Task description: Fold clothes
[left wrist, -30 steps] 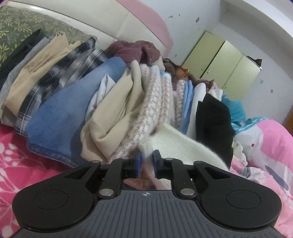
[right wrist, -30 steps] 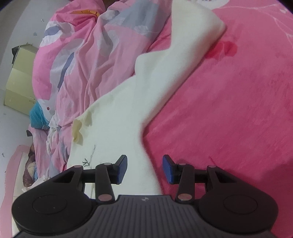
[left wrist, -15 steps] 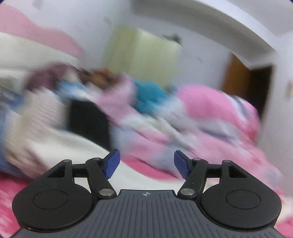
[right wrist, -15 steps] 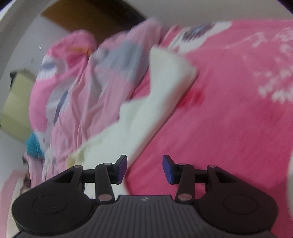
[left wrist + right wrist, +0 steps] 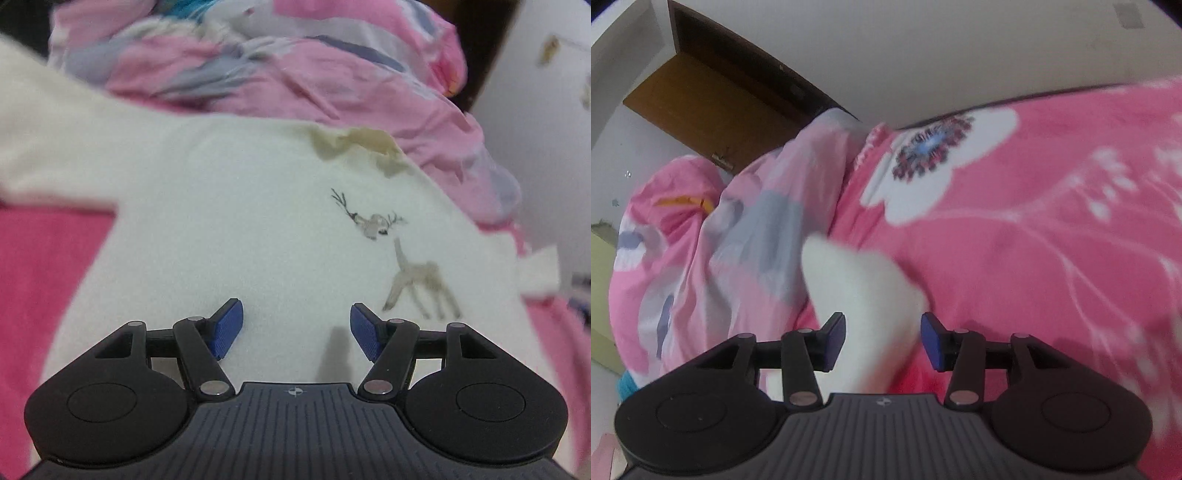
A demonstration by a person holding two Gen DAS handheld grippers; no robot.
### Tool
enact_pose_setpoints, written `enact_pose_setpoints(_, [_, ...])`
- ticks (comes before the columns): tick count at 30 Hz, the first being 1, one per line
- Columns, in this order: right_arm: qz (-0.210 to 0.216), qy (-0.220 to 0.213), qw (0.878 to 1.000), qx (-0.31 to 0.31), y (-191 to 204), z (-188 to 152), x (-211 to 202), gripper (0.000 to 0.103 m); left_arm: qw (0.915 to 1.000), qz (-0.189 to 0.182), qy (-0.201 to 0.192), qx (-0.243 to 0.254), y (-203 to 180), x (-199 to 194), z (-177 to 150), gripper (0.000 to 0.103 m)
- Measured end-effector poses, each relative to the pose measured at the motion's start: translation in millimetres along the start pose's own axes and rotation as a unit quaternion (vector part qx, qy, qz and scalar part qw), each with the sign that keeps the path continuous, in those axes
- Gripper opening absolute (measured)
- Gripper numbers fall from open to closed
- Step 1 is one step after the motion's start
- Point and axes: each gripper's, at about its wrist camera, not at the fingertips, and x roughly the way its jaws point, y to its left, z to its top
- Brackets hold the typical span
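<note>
I've let go of the cream sweater [image 5: 229,206]: my left gripper [image 5: 295,328], clamped on it a second ago, now hangs released above its body. It lies flat on the pink bedsheet [image 5: 1052,258]. My right gripper [image 5: 882,341] is opening, sleeve end between the jaws, ungripped. Folding can start.

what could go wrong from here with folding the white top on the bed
The right gripper has its jaws opening around the white top's sleeve end, not pinching it, so a lift could miss. The crumpled quilt touches the top's far edge and may catch in the fold.
</note>
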Motion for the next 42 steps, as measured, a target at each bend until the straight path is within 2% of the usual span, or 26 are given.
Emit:
enact_pose_setpoints(1, [0.002,-0.008,1.000,-0.003,4.4,5.8,7.9,0.055,0.9998,0.005,-0.004,0.018,-2.3,0.1,-3.1,0.065])
enact_pose_setpoints(2, [0.006,-0.010,1.000,-0.012,9.7,10.0,16.2,0.065,0.9996,0.008,-0.007,0.027,-3.7,0.3,-7.1,0.065])
enact_pose_setpoints(4, [0.009,-0.014,0.999,-0.029,20.4,15.5,32.7,0.073,0.9994,0.010,-0.011,0.030,-5.5,1.3,-7.6,0.065])
enact_pose_setpoints(7, [0.002,0.015,0.998,-0.067,35.3,9.1,56.4,0.074,0.9996,0.008,-0.015,0.023,-6.6,6.8,-6.2,0.065])
enact_pose_setpoints(9, [-0.042,0.016,0.992,-0.117,47.4,-0.6,62.4,0.056,0.9997,0.006,-0.016,0.019,-4.9,6.3,-6.6,0.065])
enact_pose_setpoints(10, [-0.064,0.017,0.988,-0.142,53.4,-5.5,65.4,0.035,0.9997,0.005,-0.017,0.018,-4.2,5.1,-7.0,0.065])
enact_pose_setpoints(11, [-0.061,0.015,0.987,-0.147,58.7,-7.4,59.2,0.021,0.9997,0.004,-0.018,0.017,-3.4,3.7,-7.4,0.065])
enact_pose_setpoints(13, [-0.054,0.011,0.986,-0.159,69.3,-11.0,46.5,0.014,0.9997,-0.001,-0.020,0.011,-0.5,2.1,-7.9,0.065])
enact_pose_setpoints(16, [-0.022,0.001,0.984,-0.176,97.8,-18.5,15.6,0.013,0.9996,-0.012,-0.025,-0.002,4.5,1.5,-8.6,0.065])
enact_pose_setpoints(20, [0.035,-0.007,0.972,-0.233,162.0,-42.6,-31.8,0.013,0.9994,-0.019,-0.027,-0.011,7.1,1.5,-8.9,0.065])
enact_pose_setpoints(23, [0.072,-0.002,0.957,-0.281,214.6,-70.3,-52.8,0.013,0.9993,-0.022,-0.029,-0.014,7.6,1.8,-9.2,0.065])
enact_pose_setpoints(28, [0.112,0.025,0.925,-0.363,291.9,-138.3,-56.2,0.013,0.9985,-0.034,-0.033,-0.028,13.0,1.3,-9.9,0.065])
enact_pose_setpoints(32, [0.127,0.071,0.903,-0.403,328.9,-206.2,-37.9,0.013,0.9977,-0.044,-0.036,-0.037,16.7,0.2,-10.1,0.065])
enact_pose_setpoints(36, [0.128,0.149,0.889,-0.414,336.3,-282.9,-0.1,0.015,0.9966,-0.053,-0.040,-0.049,20.5,-0.5,-10.6,0.065])
enact_pose_setpoints(39, [0.123,0.234,0.877,-0.401,322.1,-336.8,36.0,0.024,0.9961,-0.056,-0.042,-0.053,22.0,-1.1,-11.1,0.065])
enact_pose_setpoints(41, [0.123,0.297,0.866,-0.382,308.1,-361.7,50.7,0.038,0.9959,-0.058,-0.042,-0.055,22.4,-1.4,-10.9,0.065])
enact_pose_setpoints(42, [0.123,0.323,0.861,-0.373,301.8,-371.4,55.4,0.038,0.9958,-0.059,-0.042,-0.056,22.5,-1.6,-10.7,0.065])
